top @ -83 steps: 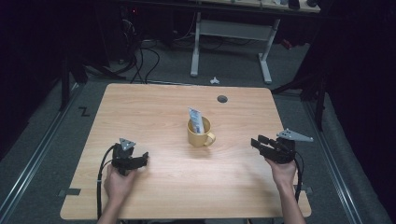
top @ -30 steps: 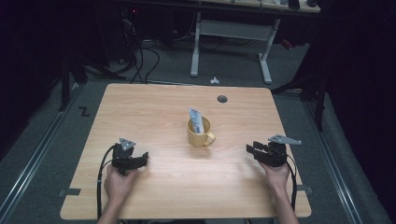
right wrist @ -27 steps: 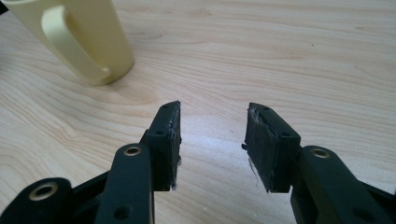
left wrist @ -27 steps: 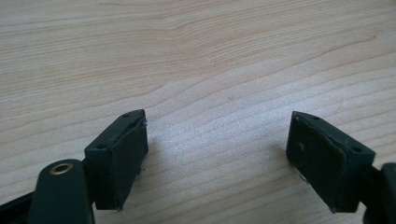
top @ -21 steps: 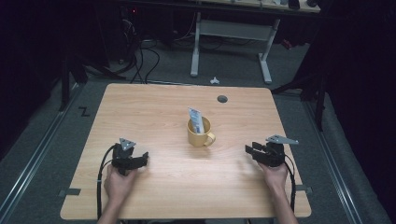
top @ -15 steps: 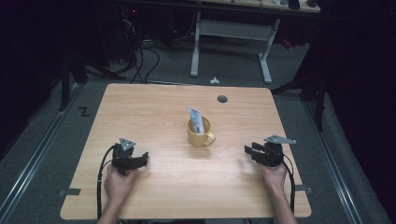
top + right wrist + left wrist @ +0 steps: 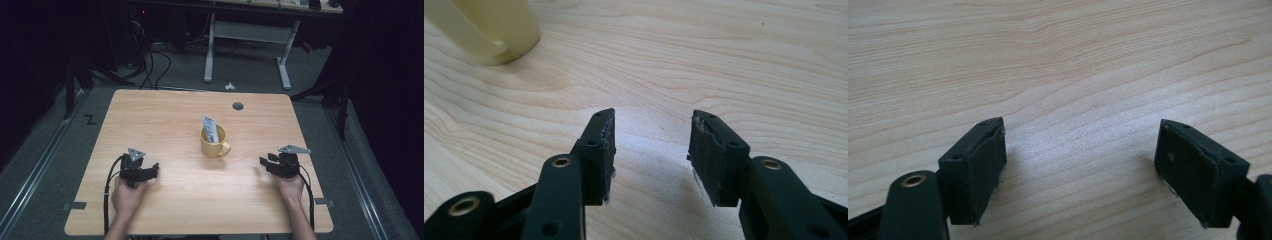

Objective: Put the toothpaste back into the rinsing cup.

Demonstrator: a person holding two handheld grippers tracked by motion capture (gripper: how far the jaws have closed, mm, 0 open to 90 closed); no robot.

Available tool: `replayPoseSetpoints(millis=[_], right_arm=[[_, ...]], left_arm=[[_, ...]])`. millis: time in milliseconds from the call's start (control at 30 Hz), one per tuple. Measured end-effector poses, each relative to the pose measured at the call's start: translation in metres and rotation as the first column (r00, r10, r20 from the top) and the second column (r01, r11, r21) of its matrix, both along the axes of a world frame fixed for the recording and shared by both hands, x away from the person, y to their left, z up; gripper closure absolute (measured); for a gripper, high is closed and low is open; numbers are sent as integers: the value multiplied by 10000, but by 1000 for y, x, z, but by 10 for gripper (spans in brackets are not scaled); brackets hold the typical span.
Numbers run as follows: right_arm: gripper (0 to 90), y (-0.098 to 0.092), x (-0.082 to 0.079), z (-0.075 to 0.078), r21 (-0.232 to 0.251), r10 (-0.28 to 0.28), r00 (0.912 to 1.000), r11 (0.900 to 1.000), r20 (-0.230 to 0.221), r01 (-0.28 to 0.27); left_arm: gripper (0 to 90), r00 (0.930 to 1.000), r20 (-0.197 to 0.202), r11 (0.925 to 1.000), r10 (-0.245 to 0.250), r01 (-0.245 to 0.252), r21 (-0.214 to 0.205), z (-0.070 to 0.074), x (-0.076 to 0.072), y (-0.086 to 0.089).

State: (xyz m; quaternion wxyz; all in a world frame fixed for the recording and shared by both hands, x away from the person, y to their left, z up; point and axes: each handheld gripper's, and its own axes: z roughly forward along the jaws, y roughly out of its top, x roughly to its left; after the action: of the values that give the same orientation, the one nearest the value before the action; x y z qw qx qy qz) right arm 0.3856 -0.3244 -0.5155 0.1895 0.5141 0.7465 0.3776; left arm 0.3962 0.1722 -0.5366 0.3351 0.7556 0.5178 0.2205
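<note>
Two tongs low over the desk, left tongs wide and empty, right tongs just opening, empty, yellow mug cut off at the frame's corner, tube label unreadable.

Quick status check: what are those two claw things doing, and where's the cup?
Left gripper open, empty. Right gripper open, empty, jaws just been opening. Yellow mug upright mid-table, tube inside. Nothing in the way.
</note>
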Motion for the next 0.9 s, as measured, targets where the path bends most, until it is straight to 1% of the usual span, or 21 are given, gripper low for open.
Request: replayPoseSetpoints(millis=[67,433,500,800,900], right_arm=[[532,0,1,-2,-92,9,10000,10000,-28,-9],[527,4,4,-7,-138,-10,9998,9999,-194,7],[526,4,5,-8,-275,52,9998,9996,-170,-57],[520,6,7,-12,-430,-16,9994,9991,-332,1],[517,8,7,-12,-558,41,9996,9984,-291,-57]], left_arm=[[212,10000,0,10000,-1,1,1,0,0,0],[211,10000,-1,10000,0,0,-2,0,0,0],[211,10000,-2,10000,1,-1,-4,0,0,0],[211,10000,0,10000,0,0,1,0,0,0],[211,10000,-1,10000,2,-2,4,0,0,0]])
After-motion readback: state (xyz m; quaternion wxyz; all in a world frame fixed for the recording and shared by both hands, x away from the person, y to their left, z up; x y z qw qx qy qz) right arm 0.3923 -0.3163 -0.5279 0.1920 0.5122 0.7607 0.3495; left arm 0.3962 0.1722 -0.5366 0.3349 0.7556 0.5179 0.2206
